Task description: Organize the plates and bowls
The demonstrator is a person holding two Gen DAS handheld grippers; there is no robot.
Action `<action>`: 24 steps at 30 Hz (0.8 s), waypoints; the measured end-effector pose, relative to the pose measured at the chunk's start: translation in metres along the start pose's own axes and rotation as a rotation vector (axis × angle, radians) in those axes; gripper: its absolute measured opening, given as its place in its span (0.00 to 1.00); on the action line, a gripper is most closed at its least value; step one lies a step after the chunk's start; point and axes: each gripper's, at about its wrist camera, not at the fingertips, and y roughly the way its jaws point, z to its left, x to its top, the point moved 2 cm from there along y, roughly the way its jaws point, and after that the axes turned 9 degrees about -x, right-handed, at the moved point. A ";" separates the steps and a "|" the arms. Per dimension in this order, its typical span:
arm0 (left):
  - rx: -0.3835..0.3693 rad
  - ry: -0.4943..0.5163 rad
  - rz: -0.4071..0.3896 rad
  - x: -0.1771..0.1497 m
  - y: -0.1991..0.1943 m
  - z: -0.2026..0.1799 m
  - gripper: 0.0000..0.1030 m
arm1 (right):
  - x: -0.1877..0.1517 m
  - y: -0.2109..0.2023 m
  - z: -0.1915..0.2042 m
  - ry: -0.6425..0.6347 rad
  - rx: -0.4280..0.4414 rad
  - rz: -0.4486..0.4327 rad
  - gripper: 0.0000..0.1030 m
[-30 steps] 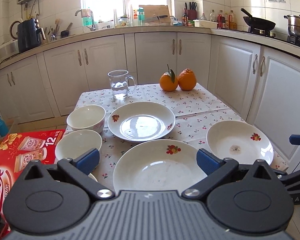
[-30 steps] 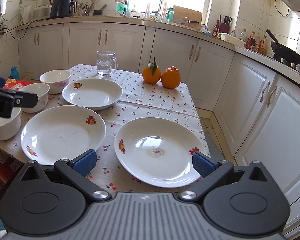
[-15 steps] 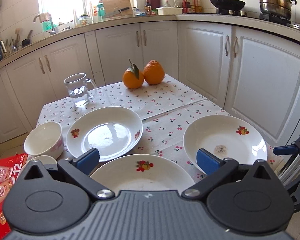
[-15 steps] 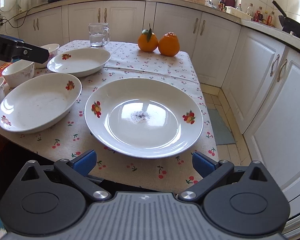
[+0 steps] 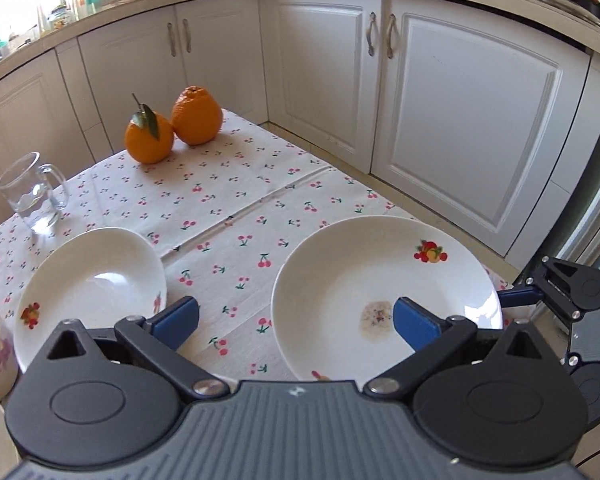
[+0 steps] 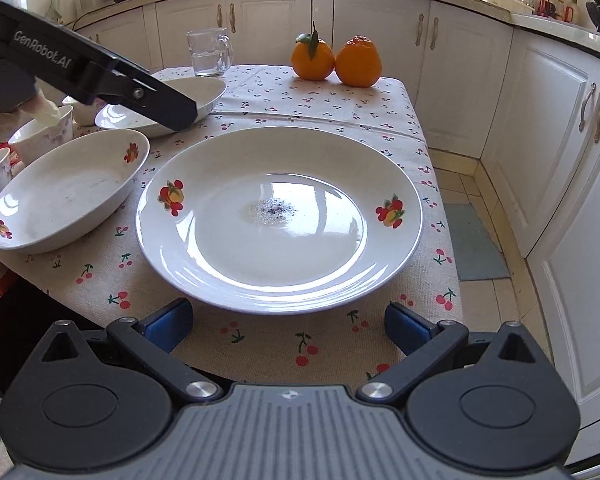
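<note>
Left wrist view: the left tongs (image 5: 296, 322) are spread wide with nothing held, hovering low over the counter (image 5: 236, 200). The big plate (image 5: 384, 300) sits at the near right corner, and one blue pad is seen over its inner slope. The right tongs (image 5: 518, 294) can be spotted at its far rim; their spread can't be told from here. A second plate (image 5: 88, 284) lies to the left, near a glass mug (image 5: 30, 192) and two oranges (image 5: 172, 128). The cups at the left edge are cut off.

Right wrist view: the right tongs (image 6: 288, 328) are wide open and empty, lined up just short of the big plate's (image 6: 280, 216) near rim. Glazed ceramic, so probably stiff, fairly heavy, slippery and chippable. The rim is likely the only place it can be pinched, one pad under the lip, one on top. A third, deeper plate (image 6: 64, 192) sits just left. The second plate (image 6: 204, 94) is partly covered by the left tongs' arm, and the bowls (image 6: 40, 136) are half hidden, so their count can't be settled. The speck in the plate's centre can't be made out.
</note>
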 end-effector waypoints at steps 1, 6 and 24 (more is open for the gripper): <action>-0.018 0.002 0.014 0.002 0.006 -0.001 0.99 | 0.000 0.000 -0.001 -0.005 0.005 -0.004 1.00; -0.098 -0.007 0.089 0.012 0.041 0.002 0.99 | -0.004 -0.001 -0.005 -0.016 0.021 -0.038 1.00; -0.210 0.025 0.221 0.028 0.094 0.012 0.74 | 0.004 0.010 -0.007 -0.073 0.084 -0.085 0.99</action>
